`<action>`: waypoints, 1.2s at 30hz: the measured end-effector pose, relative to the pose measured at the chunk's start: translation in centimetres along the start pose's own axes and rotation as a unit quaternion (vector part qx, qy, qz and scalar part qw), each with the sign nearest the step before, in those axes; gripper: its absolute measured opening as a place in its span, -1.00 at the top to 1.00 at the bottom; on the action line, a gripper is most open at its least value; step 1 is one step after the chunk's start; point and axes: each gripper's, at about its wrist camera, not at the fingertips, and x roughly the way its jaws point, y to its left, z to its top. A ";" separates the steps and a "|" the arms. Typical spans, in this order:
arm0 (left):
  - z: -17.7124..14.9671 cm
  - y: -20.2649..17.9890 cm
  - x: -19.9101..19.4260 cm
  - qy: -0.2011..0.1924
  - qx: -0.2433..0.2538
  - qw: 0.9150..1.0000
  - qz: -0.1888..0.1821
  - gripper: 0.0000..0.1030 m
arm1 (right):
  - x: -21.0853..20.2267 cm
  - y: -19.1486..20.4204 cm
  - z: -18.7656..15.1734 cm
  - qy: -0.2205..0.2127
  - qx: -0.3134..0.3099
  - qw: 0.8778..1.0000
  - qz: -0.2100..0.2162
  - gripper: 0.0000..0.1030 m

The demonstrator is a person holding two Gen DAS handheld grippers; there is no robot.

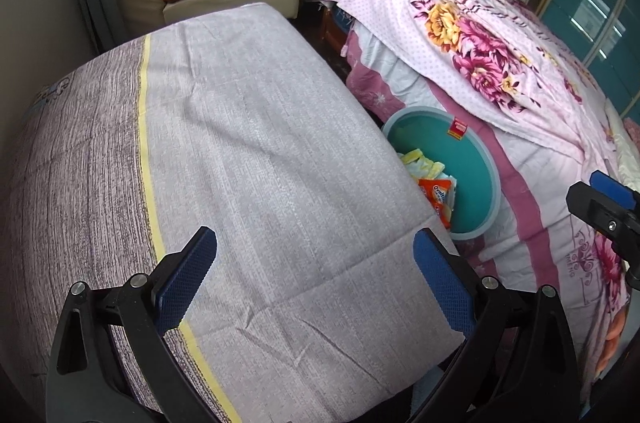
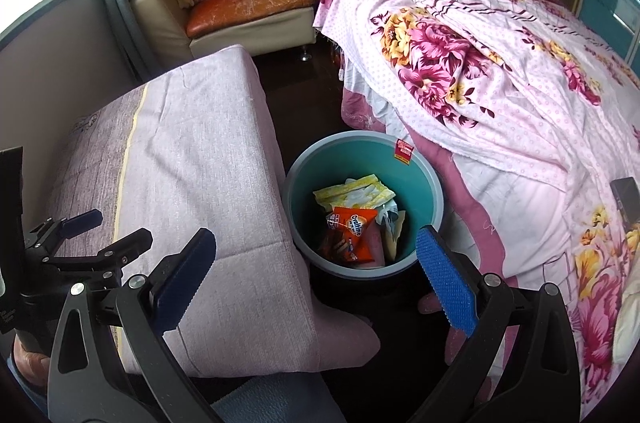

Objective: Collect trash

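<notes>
A teal trash bin [image 2: 430, 179] stands on the floor between the cloth-covered table and the bed; it also shows in the left wrist view [image 1: 486, 167]. Inside lie an orange Ovaltine wrapper [image 2: 352, 227], a yellow-white wrapper [image 2: 352, 191] and other packets; the orange wrapper [image 1: 438, 197] shows partly behind the table edge. My left gripper [image 1: 316, 275] is open and empty above the table cloth; it also shows in the right wrist view [image 2: 106, 235]. My right gripper [image 2: 316, 275] is open and empty just above the bin's near rim; it also shows in the left wrist view [image 1: 600, 199].
The table with a grey-lilac cloth [image 1: 248, 151] fills the left. A bed with a pink floral cover [image 2: 500, 71] is on the right. A cream and orange armchair [image 2: 240, 3] with cushions stands at the back. Dark floor [image 2: 300, 91] runs between table and bed.
</notes>
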 end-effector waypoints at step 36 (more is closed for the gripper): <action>-0.5 1.4 2.9 -0.005 -0.003 1.000 0.026 -0.92 | 4.5 -1.7 0.1 0.013 0.026 1.000 0.009 -0.86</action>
